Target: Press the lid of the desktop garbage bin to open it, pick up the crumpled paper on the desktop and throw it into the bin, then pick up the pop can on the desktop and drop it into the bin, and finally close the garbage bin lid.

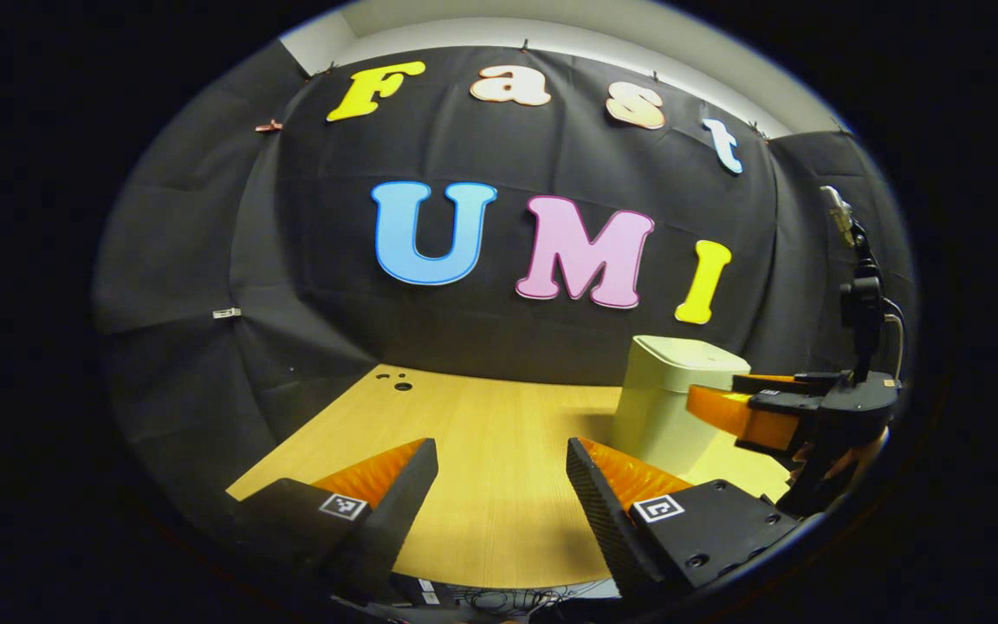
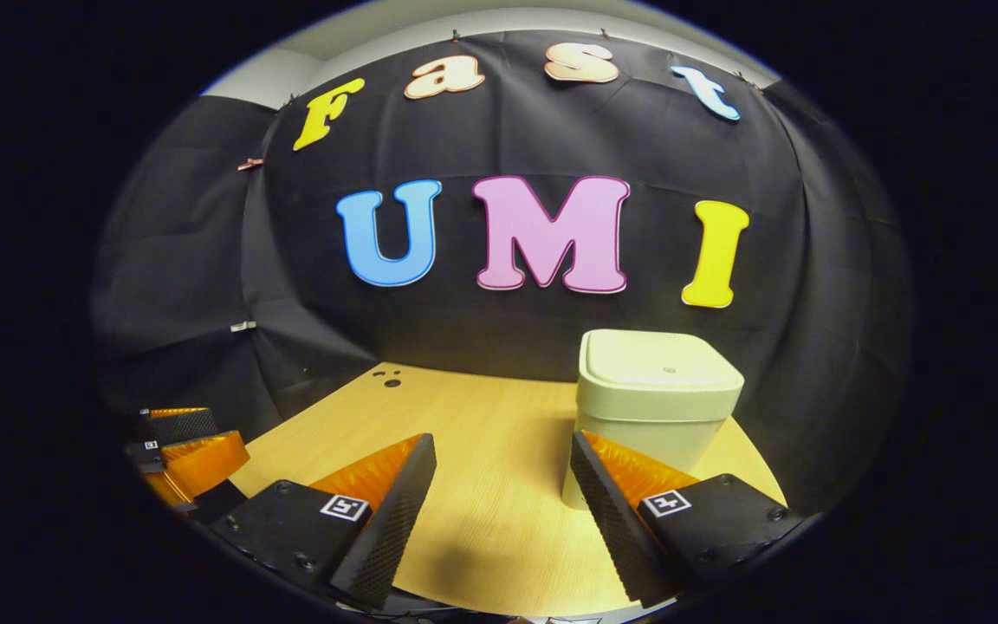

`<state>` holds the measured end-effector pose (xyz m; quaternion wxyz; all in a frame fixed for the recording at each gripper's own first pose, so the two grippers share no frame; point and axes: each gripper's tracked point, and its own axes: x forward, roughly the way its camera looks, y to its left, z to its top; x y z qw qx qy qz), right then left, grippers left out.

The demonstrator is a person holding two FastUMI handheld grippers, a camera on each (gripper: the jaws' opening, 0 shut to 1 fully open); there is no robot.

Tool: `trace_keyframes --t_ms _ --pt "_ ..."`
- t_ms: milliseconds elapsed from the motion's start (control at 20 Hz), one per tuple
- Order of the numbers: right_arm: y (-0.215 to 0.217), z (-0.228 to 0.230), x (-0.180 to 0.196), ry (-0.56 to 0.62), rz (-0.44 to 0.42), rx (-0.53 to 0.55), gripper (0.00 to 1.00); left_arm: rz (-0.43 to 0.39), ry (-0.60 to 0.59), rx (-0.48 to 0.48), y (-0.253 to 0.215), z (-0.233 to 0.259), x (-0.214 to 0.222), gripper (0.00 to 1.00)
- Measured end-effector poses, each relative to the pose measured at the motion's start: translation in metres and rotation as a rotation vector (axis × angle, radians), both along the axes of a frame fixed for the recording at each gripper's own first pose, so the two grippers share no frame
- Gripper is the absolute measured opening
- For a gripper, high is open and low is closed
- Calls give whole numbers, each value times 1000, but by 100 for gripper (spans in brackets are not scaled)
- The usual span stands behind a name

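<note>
Sitting on the wooden desk [image 2: 482, 451], the bin [image 2: 657, 399] has its lid [image 2: 664, 364] down, at about 2 o'clock from the right gripper [image 2: 503, 503]. In the left gripper view, the bin [image 1: 672, 390] is partly covered by the right gripper [image 1: 724, 403]. Left gripper [image 1: 499, 503] and right gripper both have jaws spread wide, holding nothing.

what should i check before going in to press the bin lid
1. Garbage bin upright on the desk: ok.
2. Lid down flat, ready to press: ok.
3. Right gripper fingers apart, nothing between them: ok.
4. Left gripper fingers apart, nothing between them: ok.
5. Path from right gripper to lid free of other things: ok.
6. Where the crumpled paper and pop can lie: cannot tell.
</note>
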<state>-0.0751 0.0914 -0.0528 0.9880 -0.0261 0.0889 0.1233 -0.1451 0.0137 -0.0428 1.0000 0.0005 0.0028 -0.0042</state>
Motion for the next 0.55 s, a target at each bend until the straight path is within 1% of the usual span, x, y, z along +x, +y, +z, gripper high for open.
trace_keyframes --t_ms 150,300,400,550 --pt "8 -12 -4 22 26 -15 98 -4 8 -3 2 0 2 96" --pt "12 -19 -6 41 26 -10 98 -8 35 -13 5 -9 7 96" --pt "14 -24 -5 56 31 -11 98 -28 61 -18 7 -15 13 96" --pt "15 -29 1 75 26 -28 98 -45 70 3 16 -16 21 96"
